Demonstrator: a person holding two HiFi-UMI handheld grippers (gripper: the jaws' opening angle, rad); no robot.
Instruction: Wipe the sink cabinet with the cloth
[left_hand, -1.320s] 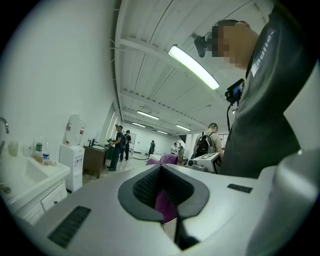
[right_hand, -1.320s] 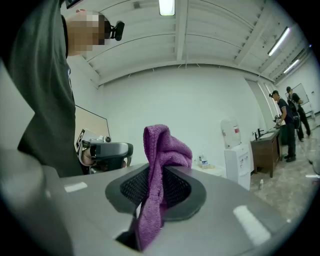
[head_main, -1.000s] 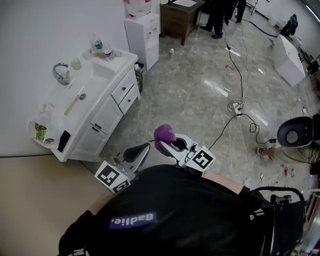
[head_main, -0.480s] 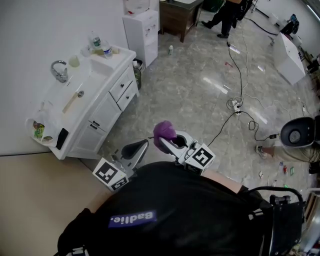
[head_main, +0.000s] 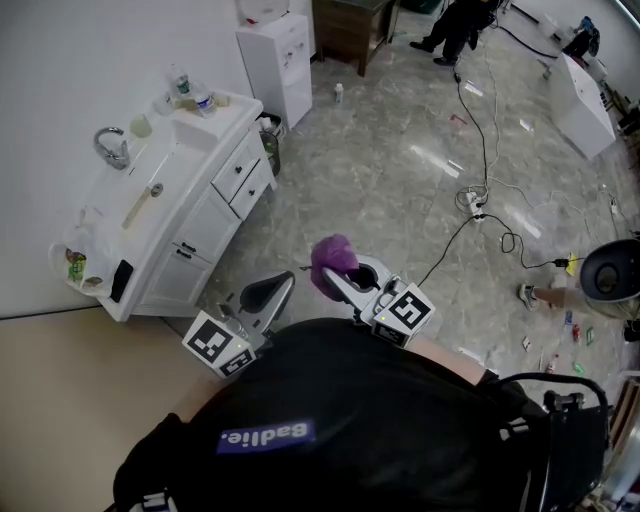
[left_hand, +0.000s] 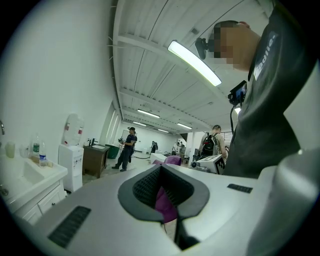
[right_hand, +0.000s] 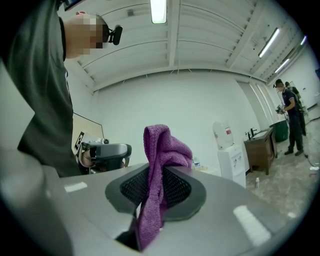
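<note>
Pinching the purple cloth (head_main: 333, 258) in the right gripper (head_main: 339, 282), ready to wipe. Holding the left gripper (head_main: 268, 293) squeezed together, empty. Well apart from the sink cabinet (head_main: 203, 228) front.

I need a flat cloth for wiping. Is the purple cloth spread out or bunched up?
Bunched up: the purple cloth stands as a crumpled wad, pinched between the jaws of the right gripper.

Bright, even indoor light falls from long ceiling lamps (left_hand: 194, 62). The glossy floor (head_main: 400, 190) carries white patches of glare. Both gripper views bend strongly toward dark round edges, and their nearest surfaces look soft.
</note>
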